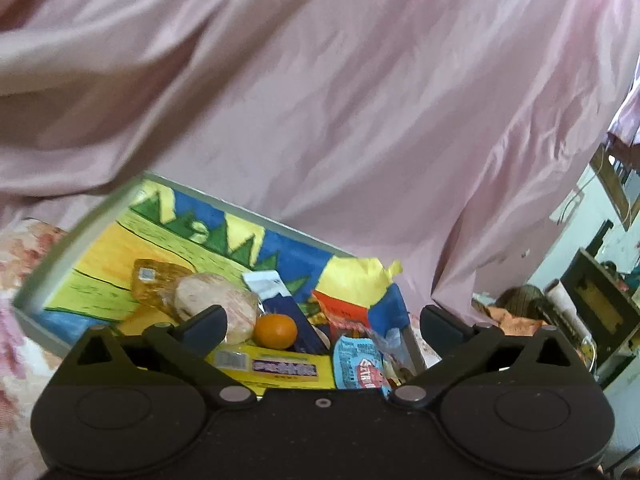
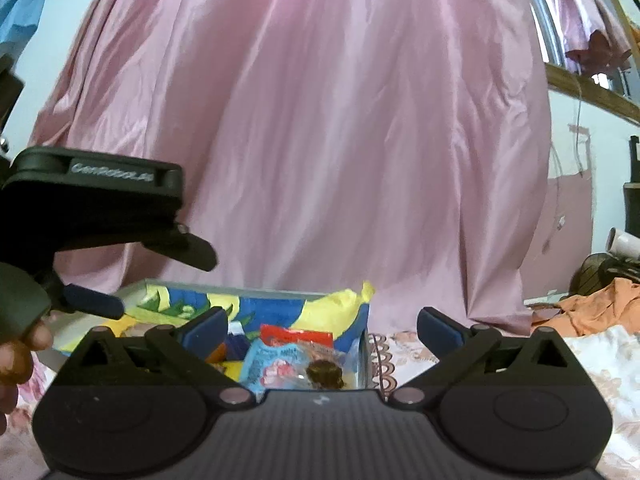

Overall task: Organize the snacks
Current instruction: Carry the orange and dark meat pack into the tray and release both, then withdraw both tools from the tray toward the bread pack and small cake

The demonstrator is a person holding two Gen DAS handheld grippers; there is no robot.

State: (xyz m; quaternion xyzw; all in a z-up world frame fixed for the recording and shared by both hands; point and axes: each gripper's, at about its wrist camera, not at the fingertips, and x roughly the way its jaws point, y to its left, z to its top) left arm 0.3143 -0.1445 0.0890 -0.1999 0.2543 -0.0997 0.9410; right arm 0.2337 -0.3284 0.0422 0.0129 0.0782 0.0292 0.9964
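A box with a grey rim [image 1: 36, 280] and a brightly painted inside holds several snacks. In the left wrist view I see a mandarin [image 1: 276, 331], a round wrapped cake [image 1: 218, 304], a golden wrapped pastry [image 1: 156, 280], a yellow bar packet [image 1: 276, 368], a light blue packet [image 1: 356, 368], a red packet [image 1: 340, 308] and a yellow bag [image 1: 360, 276]. My left gripper [image 1: 324, 322] hangs open above them, nothing between its fingers. My right gripper [image 2: 322, 326] is open too, over the box's right end, above the blue packet [image 2: 276, 364] and a brown chocolate piece [image 2: 324, 372].
A pink curtain [image 2: 320, 140] hangs just behind the box. The box rests on a floral bedsheet [image 2: 592, 364]. An orange cloth [image 2: 600, 308] and clutter lie to the right. The left gripper [image 2: 152, 280] and the hand [image 2: 16, 356] holding it sit at the left edge.
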